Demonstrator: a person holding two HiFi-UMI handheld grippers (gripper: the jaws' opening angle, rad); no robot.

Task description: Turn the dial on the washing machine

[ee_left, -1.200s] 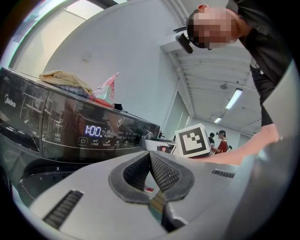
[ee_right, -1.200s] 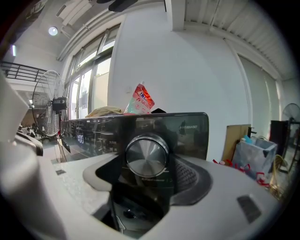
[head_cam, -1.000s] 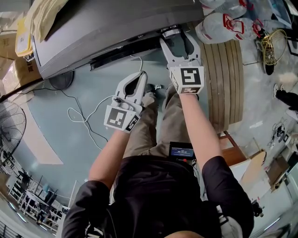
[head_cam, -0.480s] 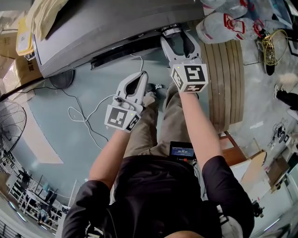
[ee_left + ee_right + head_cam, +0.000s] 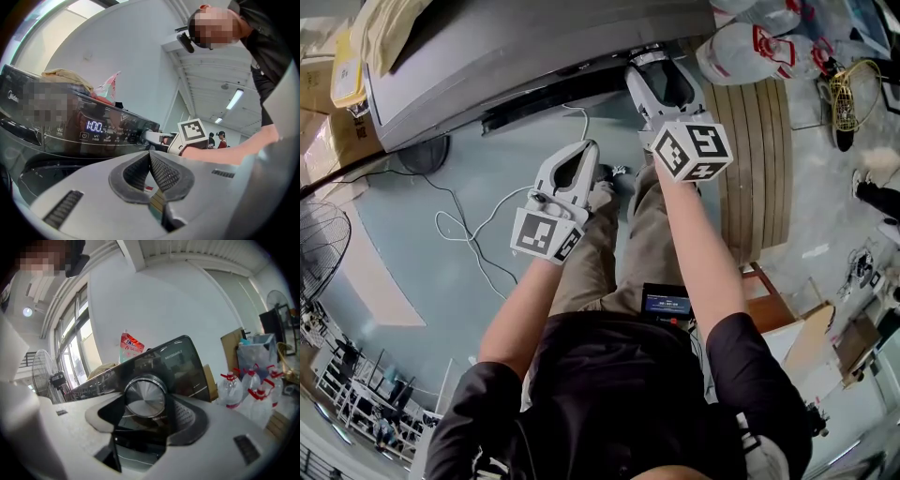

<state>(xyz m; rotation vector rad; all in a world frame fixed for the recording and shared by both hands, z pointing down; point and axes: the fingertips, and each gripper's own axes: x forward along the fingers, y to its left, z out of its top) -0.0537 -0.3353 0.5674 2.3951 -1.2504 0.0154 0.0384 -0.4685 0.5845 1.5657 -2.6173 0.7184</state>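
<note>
The grey washing machine (image 5: 534, 47) fills the top of the head view. Its silver dial (image 5: 645, 59) sits on the dark control panel (image 5: 93, 133), which shows a lit display (image 5: 94, 126). My right gripper (image 5: 652, 67) reaches up to the panel and is shut on the dial (image 5: 145, 397), one pad on each side of its rim. In the right gripper view the gripper (image 5: 146, 405) frames the dial's face. My left gripper (image 5: 584, 150) hangs below the panel in mid-air, shut and holding nothing; its jaws (image 5: 150, 155) meet at the tips.
A yellowish cloth (image 5: 384, 33) lies on the machine's top. Water bottles (image 5: 741, 52) and a slatted wooden pallet (image 5: 755, 159) stand at the right. A white cable (image 5: 469, 234) trails over the floor, and a fan (image 5: 319, 253) is at the left edge.
The right gripper has rolled clockwise with its jaws on the dial; its marker cube now sits tilted and further right. The left gripper has stayed in place.
</note>
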